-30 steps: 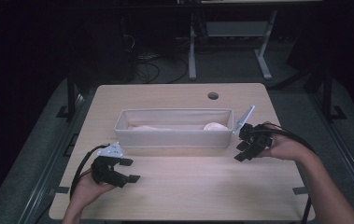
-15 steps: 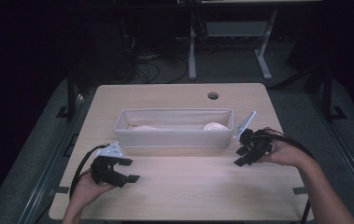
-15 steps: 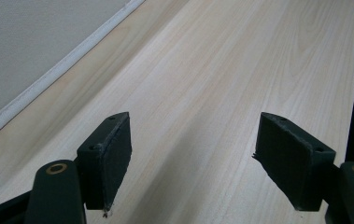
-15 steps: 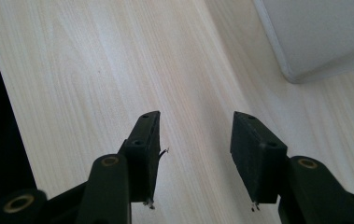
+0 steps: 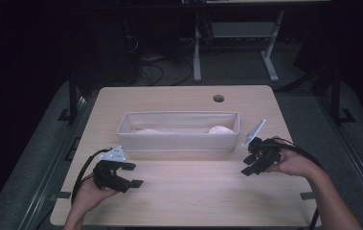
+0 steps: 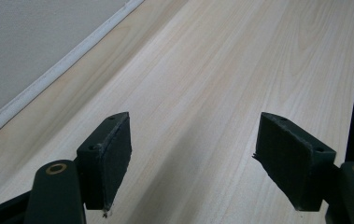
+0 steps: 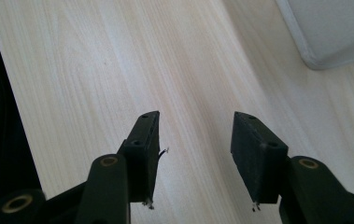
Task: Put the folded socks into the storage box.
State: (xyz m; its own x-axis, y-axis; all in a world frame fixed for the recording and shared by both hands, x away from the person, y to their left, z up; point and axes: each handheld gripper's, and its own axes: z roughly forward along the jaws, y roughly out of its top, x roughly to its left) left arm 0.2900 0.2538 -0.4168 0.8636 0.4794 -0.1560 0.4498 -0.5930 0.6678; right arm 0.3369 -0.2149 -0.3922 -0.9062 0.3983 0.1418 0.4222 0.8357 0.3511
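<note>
**A:** Toward the lower left of the high view, what is there?

**B:** The left gripper [image 5: 130, 175] rests in a hand low over the pale wooden bench [image 5: 188, 201]. Its jaws stand wide apart and hold nothing; in the left gripper view bare wood grain shows between the pads [image 6: 114, 158].

**A:** And at the middle of the frame?

**B:** A long, shallow white bin [image 5: 179, 141] sits across the bench, its near wall just above both grippers. Inside lie pale soft items [image 5: 221, 130], too dim to identify.

**A:** Then the right side?

**B:** The right gripper [image 5: 250, 165] hangs just beside the bin's right end, jaws fairly well open and empty. In the right gripper view the bin's rounded corner [image 7: 324, 51] sits at the upper right.

**A:** How should the work go from here?

**B:** My guess is a reach into the bin. Lift each gripper clear of the rim first, come down from above, keep the jaws spread until they straddle an item, then close gently so the soft thing is not crushed or the bin dragged.
</note>
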